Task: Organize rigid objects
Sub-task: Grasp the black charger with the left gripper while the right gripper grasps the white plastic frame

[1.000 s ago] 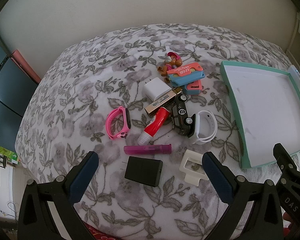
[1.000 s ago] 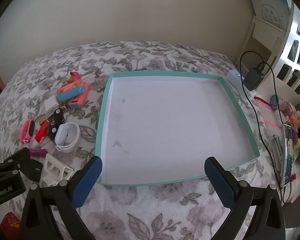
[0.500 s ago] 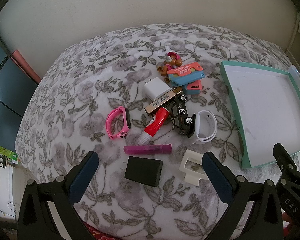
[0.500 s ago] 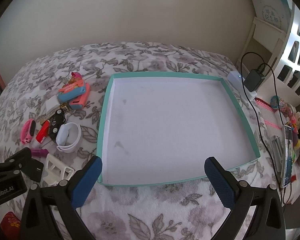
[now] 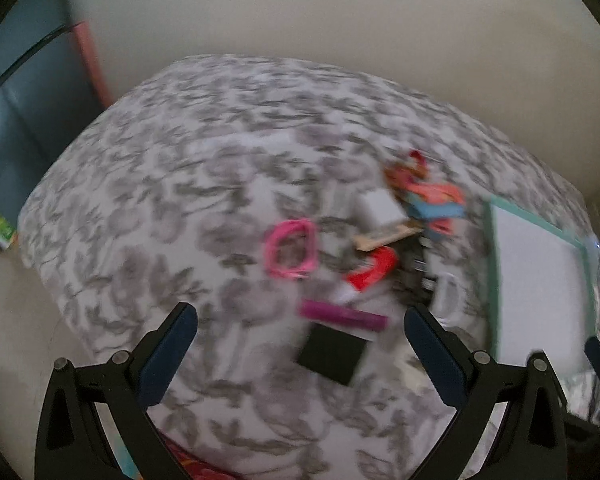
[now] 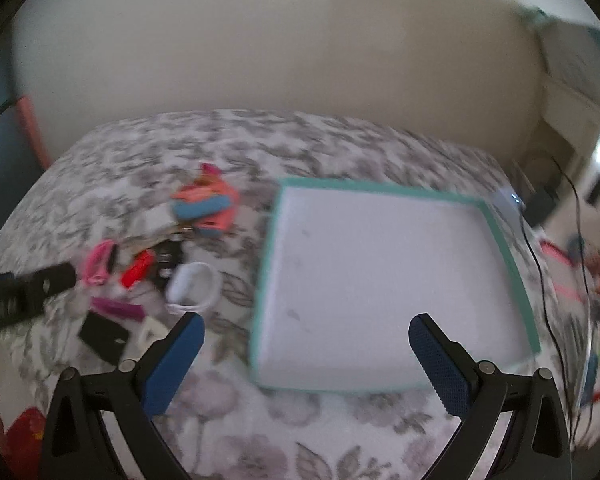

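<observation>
Both blurred. Left gripper (image 5: 298, 338) and right gripper (image 6: 306, 344) spread apart, empty. One teal-rimmed white tray (image 6: 496, 220) beside one cluttered pile: one pink wristband (image 5: 290, 254), one black square block (image 5: 332, 356), one magenta tube (image 5: 342, 316).

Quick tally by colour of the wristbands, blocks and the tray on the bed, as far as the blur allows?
Pink wristband: 1
White wristband: 1
Black block: 1
White block: 1
Teal-rimmed tray: 1
Total: 5. The rest of the pile is too blurred to count. Both grippers, left and right, are open and hold nothing.
</observation>
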The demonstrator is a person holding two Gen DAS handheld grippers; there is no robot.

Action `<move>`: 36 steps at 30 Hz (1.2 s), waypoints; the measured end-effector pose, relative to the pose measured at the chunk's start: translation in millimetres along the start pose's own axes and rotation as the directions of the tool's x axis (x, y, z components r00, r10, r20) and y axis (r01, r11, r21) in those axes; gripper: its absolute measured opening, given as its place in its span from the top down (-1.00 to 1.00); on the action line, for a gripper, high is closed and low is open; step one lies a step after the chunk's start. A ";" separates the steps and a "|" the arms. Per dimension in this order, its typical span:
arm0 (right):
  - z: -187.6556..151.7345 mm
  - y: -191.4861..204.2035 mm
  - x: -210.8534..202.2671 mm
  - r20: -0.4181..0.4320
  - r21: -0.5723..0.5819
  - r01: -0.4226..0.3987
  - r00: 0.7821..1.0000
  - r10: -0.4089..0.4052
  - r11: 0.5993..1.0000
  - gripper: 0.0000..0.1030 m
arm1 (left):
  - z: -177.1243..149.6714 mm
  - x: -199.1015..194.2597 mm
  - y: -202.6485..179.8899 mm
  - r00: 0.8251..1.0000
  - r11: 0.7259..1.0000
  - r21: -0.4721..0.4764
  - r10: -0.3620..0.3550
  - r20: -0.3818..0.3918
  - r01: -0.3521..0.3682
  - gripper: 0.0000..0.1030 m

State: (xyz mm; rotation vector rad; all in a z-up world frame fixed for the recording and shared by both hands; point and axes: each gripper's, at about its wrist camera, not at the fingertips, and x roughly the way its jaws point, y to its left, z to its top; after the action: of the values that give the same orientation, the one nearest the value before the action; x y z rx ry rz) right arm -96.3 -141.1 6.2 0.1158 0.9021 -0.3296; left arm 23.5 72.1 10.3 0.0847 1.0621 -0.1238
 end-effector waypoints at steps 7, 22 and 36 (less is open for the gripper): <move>4.9 40.1 12.0 -0.071 -0.144 -0.160 0.986 0.151 0.976 -1.00 | -2.2 25.5 21.2 0.994 0.998 -0.058 -0.024 -0.111 0.017 -1.00; -13.4 90.8 64.8 -0.293 -0.245 -0.286 0.933 0.211 0.926 -0.87 | -17.7 75.6 -10.2 0.938 0.997 0.021 -0.066 -0.340 0.077 -0.98; -21.6 99.3 98.9 -0.362 -0.262 -0.252 0.921 0.147 0.932 -0.74 | -36.7 125.5 -41.2 0.895 0.996 0.066 -0.019 -0.445 0.054 -0.63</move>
State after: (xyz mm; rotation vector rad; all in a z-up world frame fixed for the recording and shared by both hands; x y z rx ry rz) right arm -23.2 -65.2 -88.7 -0.0218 1.2605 0.0297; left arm 46.3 28.4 -117.7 0.1687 1.5186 -0.1853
